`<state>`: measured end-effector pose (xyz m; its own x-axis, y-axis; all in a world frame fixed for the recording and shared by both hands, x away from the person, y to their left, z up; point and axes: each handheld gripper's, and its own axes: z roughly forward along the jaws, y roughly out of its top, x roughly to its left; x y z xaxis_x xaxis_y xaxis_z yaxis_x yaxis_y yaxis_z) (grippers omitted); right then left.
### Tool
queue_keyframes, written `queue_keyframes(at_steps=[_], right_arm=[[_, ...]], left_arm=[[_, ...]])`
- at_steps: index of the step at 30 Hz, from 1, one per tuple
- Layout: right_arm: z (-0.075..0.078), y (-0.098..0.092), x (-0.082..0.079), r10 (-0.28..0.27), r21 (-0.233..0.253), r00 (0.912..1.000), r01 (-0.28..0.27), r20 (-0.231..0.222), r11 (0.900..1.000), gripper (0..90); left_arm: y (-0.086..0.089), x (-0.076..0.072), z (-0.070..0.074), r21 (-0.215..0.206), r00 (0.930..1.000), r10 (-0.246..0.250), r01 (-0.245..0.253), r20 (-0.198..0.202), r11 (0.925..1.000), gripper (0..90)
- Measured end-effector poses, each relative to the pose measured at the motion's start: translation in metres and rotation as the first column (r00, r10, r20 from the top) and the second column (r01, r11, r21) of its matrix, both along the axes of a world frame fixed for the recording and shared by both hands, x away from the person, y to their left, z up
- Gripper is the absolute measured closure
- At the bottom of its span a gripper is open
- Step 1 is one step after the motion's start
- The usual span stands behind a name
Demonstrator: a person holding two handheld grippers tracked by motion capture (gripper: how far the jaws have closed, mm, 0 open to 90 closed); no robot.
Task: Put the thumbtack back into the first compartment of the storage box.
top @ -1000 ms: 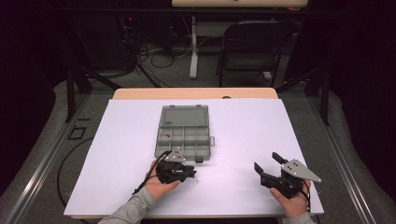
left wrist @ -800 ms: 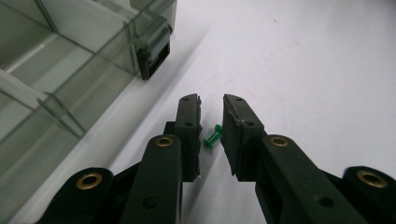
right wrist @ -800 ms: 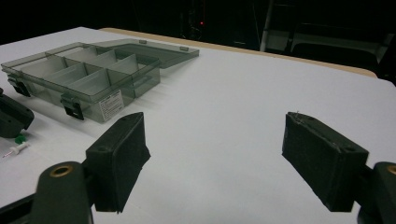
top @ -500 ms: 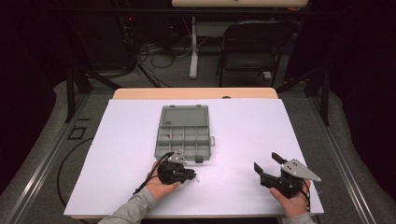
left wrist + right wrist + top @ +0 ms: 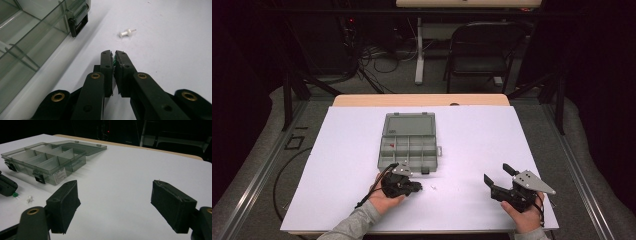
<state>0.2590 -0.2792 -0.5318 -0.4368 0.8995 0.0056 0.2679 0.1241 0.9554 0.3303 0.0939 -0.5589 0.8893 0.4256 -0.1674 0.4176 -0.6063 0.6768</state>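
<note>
two tongs: left tongs [image 5: 113,53] grip a green pushpin [image 5: 114,60]; right tongs [image 5: 115,202] gape wide.

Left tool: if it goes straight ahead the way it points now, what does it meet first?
Probably the white pushpin on the table ahead of the left tool, slightly to the right of its line. The clear box stays off to the side.
</note>
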Motion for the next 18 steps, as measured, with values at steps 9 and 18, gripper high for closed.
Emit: queue_keyframes(at_steps=[9,18], right_arm=[[-0.0003,0.0001,0.0003,-0.001,0.003,1.0,0.001,-0.002,1.0,21.4],[-0.0004,0.0003,0.0005,-0.001,0.002,1.0,0.001,-0.004,1.0,21.4]], left_arm=[[0.0022,0.0016,0.0024,-0.025,1.0,0.003,-0.003,0.007,0.9997,76.8],[-0.0026,0.0016,-0.0017,-0.025,0.9995,-0.032,0.032,0.007,0.9992,76.9]])
